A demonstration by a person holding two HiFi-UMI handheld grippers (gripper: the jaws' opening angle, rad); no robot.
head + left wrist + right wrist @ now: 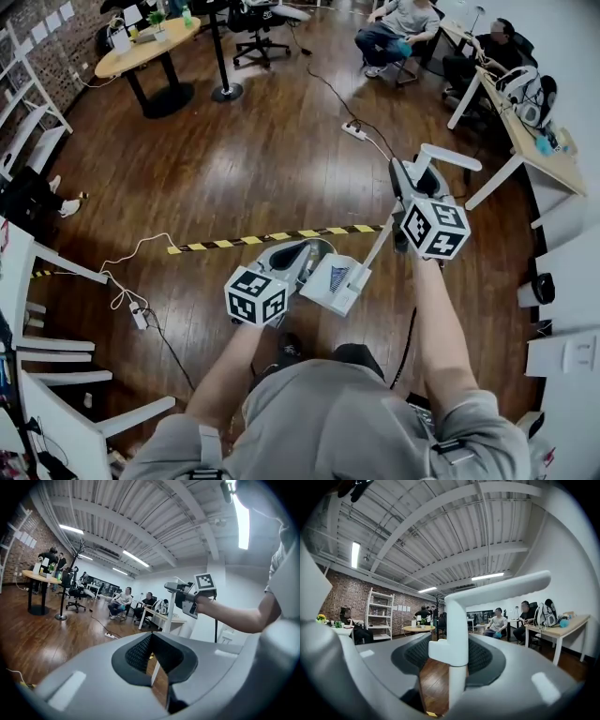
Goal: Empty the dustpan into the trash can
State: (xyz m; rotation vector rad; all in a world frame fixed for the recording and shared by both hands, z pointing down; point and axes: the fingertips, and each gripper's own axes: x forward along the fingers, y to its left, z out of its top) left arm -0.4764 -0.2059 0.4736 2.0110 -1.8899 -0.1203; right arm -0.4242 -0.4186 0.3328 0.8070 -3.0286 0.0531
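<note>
A white dustpan (336, 281) on a long upright handle (379, 246) hangs just above the wooden floor in front of me. My right gripper (413, 186) is shut on the handle's pole (456, 667) below its T-shaped top (501, 588). My left gripper (302, 255) sits low beside the pan's left side. Its jaws stand apart, floor shows through the gap, and a thin white strip (154, 677) crosses that gap. From the left gripper view I see the right gripper (180, 591) and the handle's top. I see no trash can in any view.
Yellow-black tape (281, 236) crosses the floor ahead. A power strip (354, 131) with cable lies beyond it, another (139, 317) at my left. White chairs (56, 375) stand left, a desk (534, 141) and seated people (398, 28) far right, a round table (150, 47) far left.
</note>
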